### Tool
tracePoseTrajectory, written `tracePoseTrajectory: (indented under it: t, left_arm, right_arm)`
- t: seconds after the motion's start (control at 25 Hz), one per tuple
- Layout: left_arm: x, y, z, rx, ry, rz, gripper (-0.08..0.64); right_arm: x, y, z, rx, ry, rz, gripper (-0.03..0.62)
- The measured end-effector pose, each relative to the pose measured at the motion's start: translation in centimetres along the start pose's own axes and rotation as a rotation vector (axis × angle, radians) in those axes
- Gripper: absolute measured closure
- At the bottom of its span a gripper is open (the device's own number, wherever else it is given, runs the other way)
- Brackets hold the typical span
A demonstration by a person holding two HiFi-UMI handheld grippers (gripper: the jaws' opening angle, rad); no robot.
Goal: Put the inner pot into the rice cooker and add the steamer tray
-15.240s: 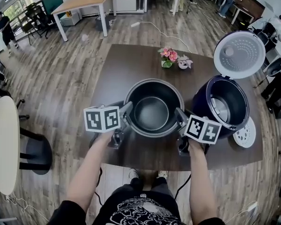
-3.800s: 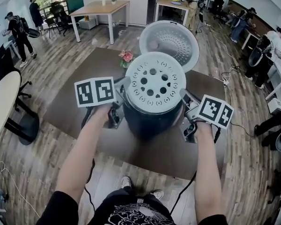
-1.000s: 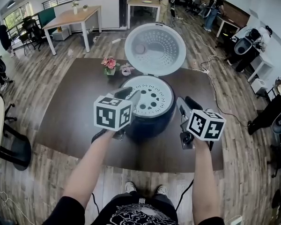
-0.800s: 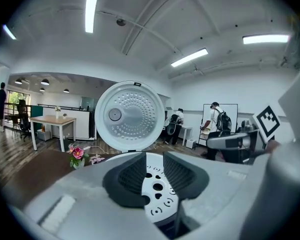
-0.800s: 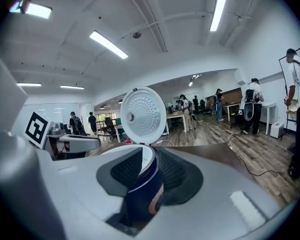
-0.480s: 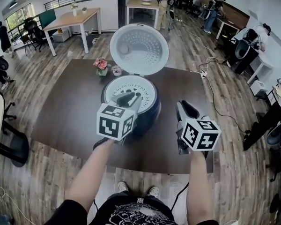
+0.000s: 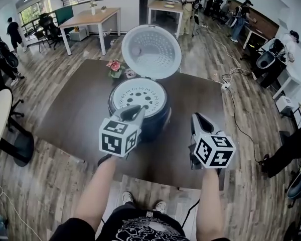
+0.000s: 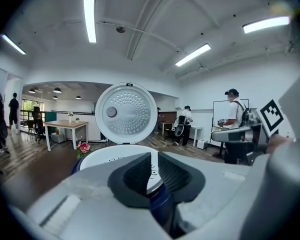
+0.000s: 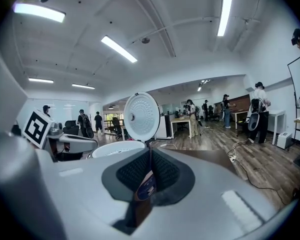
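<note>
- On the dark worktop (image 7: 75,109) stands the rice cooker (image 7: 159,123), with its lid (image 7: 151,51) swung up and open behind it.
- The white perforated steamer tray (image 7: 139,95) lies flat across the cooker's mouth, holes up.
- The left gripper (image 7: 134,110) is at the tray's near edge. In the head view its tips overlap the rim, and whether they touch it cannot be told.
- Its jaws have just been closing and are almost together, leaving a narrow slit with nothing in it. In the left gripper view the tray lies beyond them.
- The right gripper (image 7: 196,119) is over the worktop just right of the cooker, apart from it. Its jaws have just closed on nothing.
- A small pot of pink flowers (image 7: 114,66) sits left of the lid.
</note>
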State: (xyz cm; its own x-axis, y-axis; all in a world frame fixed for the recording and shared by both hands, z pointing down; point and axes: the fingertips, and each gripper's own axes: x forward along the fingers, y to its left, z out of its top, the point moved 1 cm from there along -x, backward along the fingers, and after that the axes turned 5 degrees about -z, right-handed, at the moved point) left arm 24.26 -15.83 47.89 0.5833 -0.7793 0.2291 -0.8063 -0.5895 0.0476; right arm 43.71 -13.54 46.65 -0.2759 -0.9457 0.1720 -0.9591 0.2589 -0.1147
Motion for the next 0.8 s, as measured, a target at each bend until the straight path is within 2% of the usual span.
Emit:
tracePoseTrajectory:
  t: [0.28, 0.44, 0.64, 0.8]
  left_arm:
    - [-1.4, 1.0, -1.4, -0.002, -0.011, 0.048, 0.552]
    - [-0.6, 0.2, -0.8, -0.007, -0.009, 0.063, 0.554]
    - [-2.3, 1.3, -1.8, -0.016, -0.010, 0.071, 0.554]
    - [-2.5, 1.6, -1.0, -0.028, -0.014, 0.073, 0.554]
  right_arm:
    - [0.2, 0.3, -0.9, -0.040, -0.018, 0.020, 0.591]
    - [0.1, -1.6, -0.4, -0.047, -0.015, 0.021, 0.591]
    - [-0.3, 0.0, -1.4, -0.040, -0.016, 0.021, 0.592]
    - [0.0, 0.1, -0.9, -0.043, -0.008, 0.027, 0.592]
